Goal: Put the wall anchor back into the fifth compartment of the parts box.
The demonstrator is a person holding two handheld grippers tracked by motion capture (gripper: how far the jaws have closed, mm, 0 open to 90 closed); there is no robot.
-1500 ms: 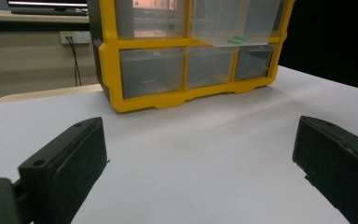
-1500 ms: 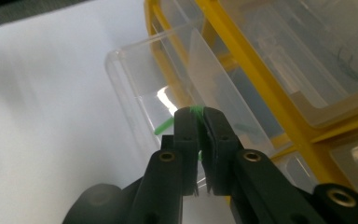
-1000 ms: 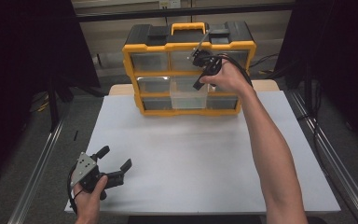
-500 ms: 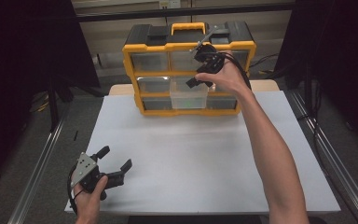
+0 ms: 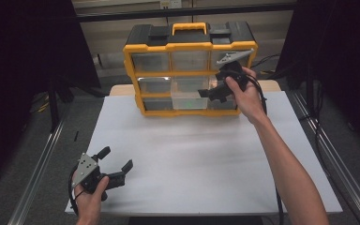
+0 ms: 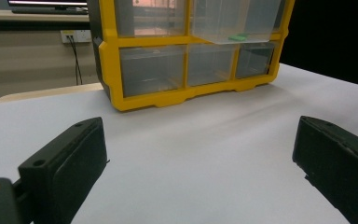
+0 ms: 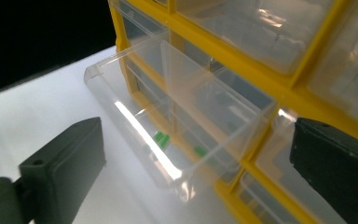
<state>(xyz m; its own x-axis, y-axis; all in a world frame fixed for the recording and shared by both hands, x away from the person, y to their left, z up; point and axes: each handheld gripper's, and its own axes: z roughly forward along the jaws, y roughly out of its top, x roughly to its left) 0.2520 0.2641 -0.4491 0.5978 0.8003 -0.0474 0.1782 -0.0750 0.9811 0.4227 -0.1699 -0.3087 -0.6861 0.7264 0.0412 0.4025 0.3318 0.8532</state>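
Right gripper [image 5: 205, 92]: your jaws stand wide apart, holding nothing, just in front of the clear drawer [image 7: 168, 126]. That drawer is pulled partway out of the middle row of the yellow organizer [image 5: 190, 70]; small green pieces [image 7: 161, 138] lie inside. Step in hand looks like reaching into the drawer. Next: lower over one green piece, then close. Left gripper [image 5: 117, 165] idles open, low over the near tabletop [image 5: 206, 159].

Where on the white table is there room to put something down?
The wide middle of the table is bare, between the yellow drawer cabinet and the left gripper. It is crowded by the pulled-out clear drawer, where the right gripper hovers.
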